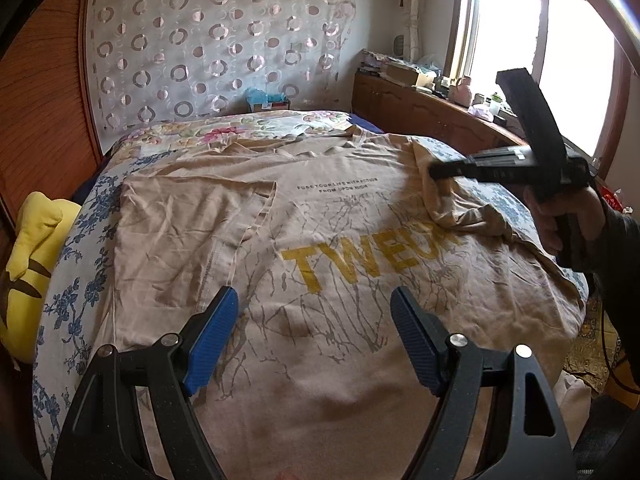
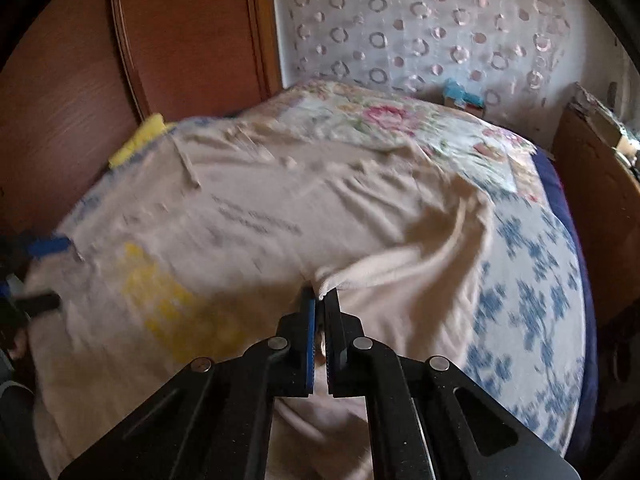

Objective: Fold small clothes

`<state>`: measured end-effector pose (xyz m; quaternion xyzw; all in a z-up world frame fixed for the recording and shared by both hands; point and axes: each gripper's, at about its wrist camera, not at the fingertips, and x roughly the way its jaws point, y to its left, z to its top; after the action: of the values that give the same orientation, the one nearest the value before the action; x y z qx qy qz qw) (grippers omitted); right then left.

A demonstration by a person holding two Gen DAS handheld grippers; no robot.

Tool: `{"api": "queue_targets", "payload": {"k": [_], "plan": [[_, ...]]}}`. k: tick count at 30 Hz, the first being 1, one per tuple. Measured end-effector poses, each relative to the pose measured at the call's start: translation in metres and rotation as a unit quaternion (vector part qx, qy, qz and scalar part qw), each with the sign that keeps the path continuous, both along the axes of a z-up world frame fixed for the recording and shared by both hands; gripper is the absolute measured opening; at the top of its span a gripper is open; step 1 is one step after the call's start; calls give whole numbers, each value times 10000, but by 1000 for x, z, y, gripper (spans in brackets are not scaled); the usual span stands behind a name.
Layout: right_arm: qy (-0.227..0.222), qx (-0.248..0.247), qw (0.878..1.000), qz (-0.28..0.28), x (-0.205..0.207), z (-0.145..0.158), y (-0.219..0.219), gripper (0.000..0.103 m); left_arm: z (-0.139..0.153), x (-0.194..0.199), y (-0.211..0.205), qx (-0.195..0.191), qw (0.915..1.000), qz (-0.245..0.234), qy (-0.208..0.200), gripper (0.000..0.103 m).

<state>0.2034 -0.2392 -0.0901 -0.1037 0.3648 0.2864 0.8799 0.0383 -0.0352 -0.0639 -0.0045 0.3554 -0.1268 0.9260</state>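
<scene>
A beige T-shirt (image 1: 328, 240) with yellow letters lies spread on the bed; its left sleeve (image 1: 188, 224) is folded in over the body. My left gripper (image 1: 314, 300) is open and empty, just above the shirt's lower middle. My right gripper (image 2: 320, 296) is shut on the shirt's right sleeve (image 2: 400, 276) and lifts it over the shirt body. In the left wrist view the right gripper (image 1: 434, 172) shows at the right, with the sleeve cloth (image 1: 452, 204) hanging from it. The right wrist view is blurred by motion.
The bed has a blue-flowered sheet (image 1: 76, 280) and a floral quilt (image 1: 240, 128) at its head. A yellow plush toy (image 1: 28, 264) lies at the bed's left edge. A wooden wardrobe (image 2: 160, 40) stands left; a cluttered wooden sideboard (image 1: 424, 100) stands under the window.
</scene>
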Motion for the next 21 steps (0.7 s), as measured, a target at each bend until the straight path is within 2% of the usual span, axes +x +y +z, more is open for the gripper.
{"api": "queue_targets", "payload": {"k": [6,7,9,10,14,21], "plan": [[-102,572,9983,54,12,17,16,4,-2,-1,2,-31,10000,20,32,79],[-74,697,9975,53,15,20,17,7,-2,-1,2,-30,10000,21,32,79],[-72,746,9972,-1,16,19,15,23,-1,-1,3,-43,10000,24,19,79],[-109,716,9974,-53,16,19,13,31,-1,-1,3,-51,10000,22,13,79],[-241,507,9980,-305,4,15,-3,32,0,-1,2,-65,10000,12,-7,79],[-67,-77,9984,-550,-32,-7,-36,32,1,1,-3,-86,9999,-55,3,79]]}}
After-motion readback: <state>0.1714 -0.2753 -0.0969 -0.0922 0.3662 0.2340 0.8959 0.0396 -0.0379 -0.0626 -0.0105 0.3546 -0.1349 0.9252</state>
